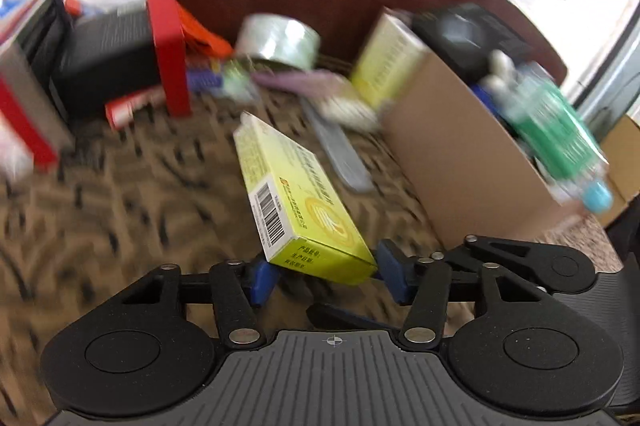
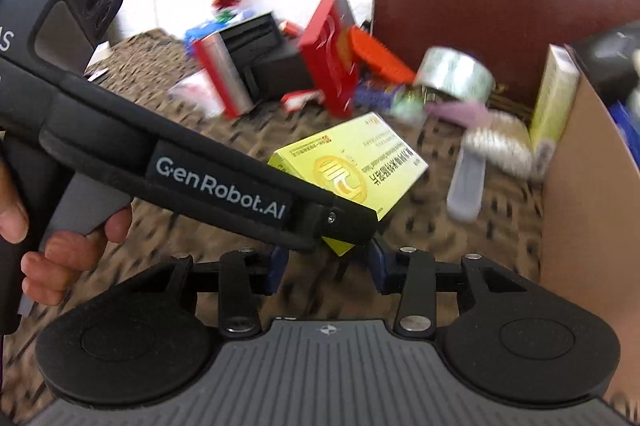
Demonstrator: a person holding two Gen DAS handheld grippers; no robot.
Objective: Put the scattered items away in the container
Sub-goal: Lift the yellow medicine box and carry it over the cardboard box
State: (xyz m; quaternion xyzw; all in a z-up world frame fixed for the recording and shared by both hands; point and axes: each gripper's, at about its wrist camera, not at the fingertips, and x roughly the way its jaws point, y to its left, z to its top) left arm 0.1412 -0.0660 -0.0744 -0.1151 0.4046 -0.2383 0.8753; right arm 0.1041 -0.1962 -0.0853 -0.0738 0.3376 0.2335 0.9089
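The left claw stands partly closed on the near end of a yellow-green box, one blue pad against each side. The box juts forward from it, tilted and apparently clear of the counter. The right claw is spread about halfway with nothing pressed between its pads; a corner of the same box shows in the gap, but the pads seem clear of it. The held box sits left of the cardboard carton, near its side wall and not yet over its opening. A green bottle and some dark items already lie in the carton, so I judge the tidying partly done. A second yellow-green pack stands at the carton's far left corner; whether it is inside or just outside I cannot tell through the blur. Much is still out. A grey-handled brush lies just left of the carton, a tape roll sits further left beyond it, and a red box stands upright well to the carton's left among other dark and red packs.
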